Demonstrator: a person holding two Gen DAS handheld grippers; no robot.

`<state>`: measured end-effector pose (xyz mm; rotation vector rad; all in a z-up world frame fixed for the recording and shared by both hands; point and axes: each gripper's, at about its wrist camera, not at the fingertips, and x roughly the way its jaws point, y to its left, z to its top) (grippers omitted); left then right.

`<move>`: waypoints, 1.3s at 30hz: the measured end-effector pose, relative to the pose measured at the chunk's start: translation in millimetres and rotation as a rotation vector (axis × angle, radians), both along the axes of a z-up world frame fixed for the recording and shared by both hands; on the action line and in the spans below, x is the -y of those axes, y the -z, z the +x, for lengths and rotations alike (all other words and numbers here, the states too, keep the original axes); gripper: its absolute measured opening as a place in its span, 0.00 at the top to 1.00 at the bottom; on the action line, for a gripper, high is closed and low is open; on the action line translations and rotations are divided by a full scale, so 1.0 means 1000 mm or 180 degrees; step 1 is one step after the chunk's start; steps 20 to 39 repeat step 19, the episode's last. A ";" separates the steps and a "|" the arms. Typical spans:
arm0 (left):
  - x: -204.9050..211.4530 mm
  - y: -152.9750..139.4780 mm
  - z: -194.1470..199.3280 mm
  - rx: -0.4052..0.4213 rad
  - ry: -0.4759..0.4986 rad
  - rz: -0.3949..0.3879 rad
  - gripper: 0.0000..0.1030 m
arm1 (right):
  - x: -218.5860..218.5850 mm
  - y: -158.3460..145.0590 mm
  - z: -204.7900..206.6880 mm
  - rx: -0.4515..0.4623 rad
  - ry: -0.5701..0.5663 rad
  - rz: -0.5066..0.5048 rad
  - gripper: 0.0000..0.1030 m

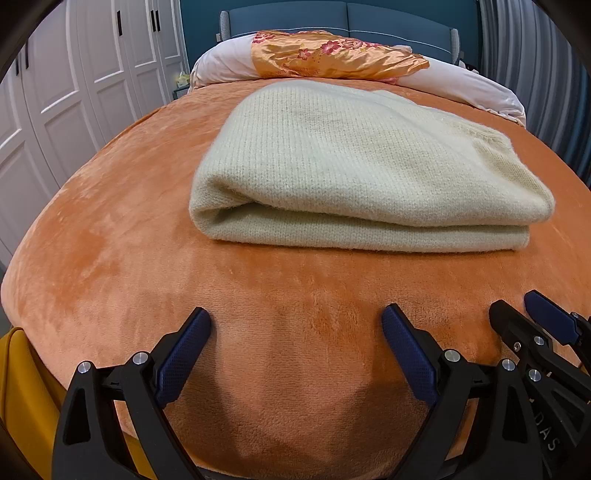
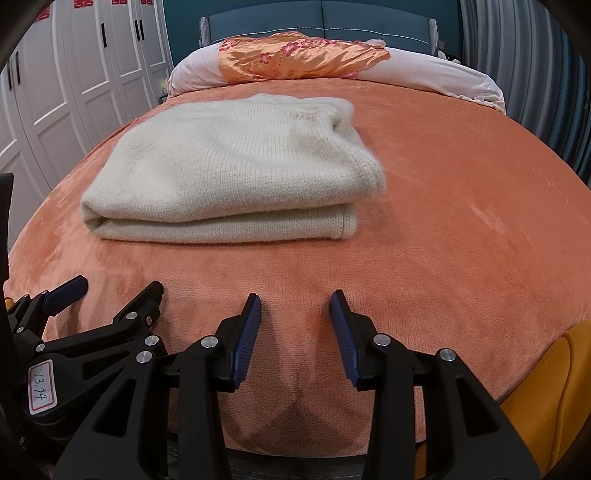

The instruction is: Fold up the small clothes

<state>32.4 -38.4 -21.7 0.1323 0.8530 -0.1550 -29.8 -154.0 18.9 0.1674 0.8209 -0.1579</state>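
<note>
Item: cream knitted sweater (image 1: 354,162), folded into a thick rectangular bundle of several layers. It lies on the orange blanket (image 1: 147,229) of the bed, about midway up, well short of the pillows. The rounded fold faces the foot of the bed and the stacked loose edges lie at the right end. This reads as a finished fold, laid flat so the layers keep their shape.

Left claw (image 1: 295,347): fingers wide apart, empty, hovering low over bare blanket near the foot of the bed, apart from the sweater. The spread suits a release or a readiness to pinch an edge; which one cannot be told.

Right claw (image 2: 295,332): fingers apart, though less widely, holding nothing, just beside the left claw and likewise short of the sweater. From this view the bundle sits ahead and to the left.

Surroundings: a white pillow roll (image 1: 480,88) with an orange flowered satin cloth (image 1: 332,55) across it at the blue headboard (image 1: 332,18); white wardrobe doors (image 1: 74,92) on the left; a yellow cover (image 2: 546,387) showing below the blanket's near edge.

Status, as judged: folding appears complete or nearly so; any remaining step would be tidying the right-hand edges.
</note>
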 end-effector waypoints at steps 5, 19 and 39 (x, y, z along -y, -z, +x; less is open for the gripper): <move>0.001 0.000 0.000 0.0005 -0.0006 0.0002 0.10 | 0.000 0.000 0.000 0.0000 0.0000 0.0000 0.63; 0.001 -0.001 0.000 0.0012 -0.0014 0.0008 0.10 | -0.002 -0.001 -0.001 0.0019 0.0022 -0.0009 0.63; 0.001 -0.001 0.000 0.0012 -0.0014 0.0008 0.10 | -0.002 -0.001 -0.001 0.0019 0.0022 -0.0009 0.63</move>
